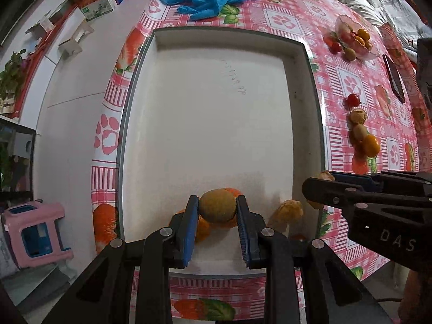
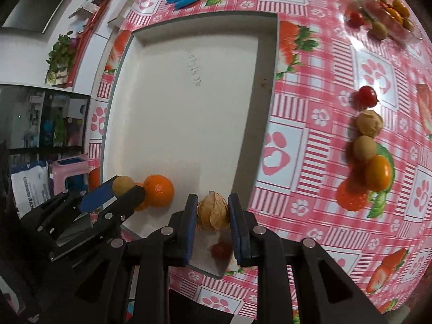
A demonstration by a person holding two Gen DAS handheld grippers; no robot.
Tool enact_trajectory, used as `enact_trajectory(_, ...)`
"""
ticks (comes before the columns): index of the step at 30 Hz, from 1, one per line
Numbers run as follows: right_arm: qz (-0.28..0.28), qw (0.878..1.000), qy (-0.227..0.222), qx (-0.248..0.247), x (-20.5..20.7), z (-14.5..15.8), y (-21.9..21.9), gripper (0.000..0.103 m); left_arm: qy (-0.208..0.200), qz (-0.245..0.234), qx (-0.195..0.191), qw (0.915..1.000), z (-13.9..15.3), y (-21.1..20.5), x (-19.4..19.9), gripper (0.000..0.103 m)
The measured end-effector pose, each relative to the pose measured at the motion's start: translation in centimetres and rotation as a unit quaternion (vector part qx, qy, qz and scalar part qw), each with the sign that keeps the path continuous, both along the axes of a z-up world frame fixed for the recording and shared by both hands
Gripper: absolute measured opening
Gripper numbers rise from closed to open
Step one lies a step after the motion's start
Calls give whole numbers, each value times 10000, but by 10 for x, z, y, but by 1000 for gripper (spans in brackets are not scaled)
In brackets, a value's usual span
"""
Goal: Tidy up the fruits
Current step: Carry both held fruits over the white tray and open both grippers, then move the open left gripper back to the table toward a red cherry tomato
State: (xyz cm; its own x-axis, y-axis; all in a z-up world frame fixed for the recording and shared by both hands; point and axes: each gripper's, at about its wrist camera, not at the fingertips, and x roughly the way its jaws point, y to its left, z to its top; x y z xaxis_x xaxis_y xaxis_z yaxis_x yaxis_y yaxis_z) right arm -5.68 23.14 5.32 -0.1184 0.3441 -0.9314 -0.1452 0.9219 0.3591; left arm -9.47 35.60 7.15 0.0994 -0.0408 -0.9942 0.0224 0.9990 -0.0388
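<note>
Left wrist view: left gripper (image 1: 217, 209) fingers pinching a brown kiwi (image 1: 217, 205) low in the frame, over the white tray (image 1: 302, 86) near its bottom edge, an orange (image 2: 158, 190) just beside. Right wrist view: right gripper (image 2: 212, 212) fingers clamped on a papery husked fruit (image 2: 212, 212) by the tray's lower right corner. Upper tray floor bare and wide; loose fruit row (image 2: 370, 140) at right on the worktop (image 2: 310, 162), well apart from the rim.
</note>
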Motion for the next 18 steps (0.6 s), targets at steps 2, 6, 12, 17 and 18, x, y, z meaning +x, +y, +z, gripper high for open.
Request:
enact_trajectory(2, 23, 10000, 18, 9, 0, -1, 3, 26, -12, 5, 23, 10000, 0, 1, 0, 29)
enact_trajectory(6, 72, 10000, 59, 36, 0, -5, 9, 26, 29, -55, 161, 9999, -3, 0, -1, 29)
enact_trajectory(12, 105, 9999, 7, 82, -2, -3, 17, 57, -15, 50, 131, 9999, -1, 0, -4, 84)
enact_trajectory(17, 83, 9999, -35, 78, -3, 0, 17, 74, -95, -49, 235, 9997, 4, -5, -4, 84)
enact_trajectory(18, 81, 9999, -53, 71, -3, 1, 16, 76, -92, -51, 247, 9996, 4, -5, -4, 84)
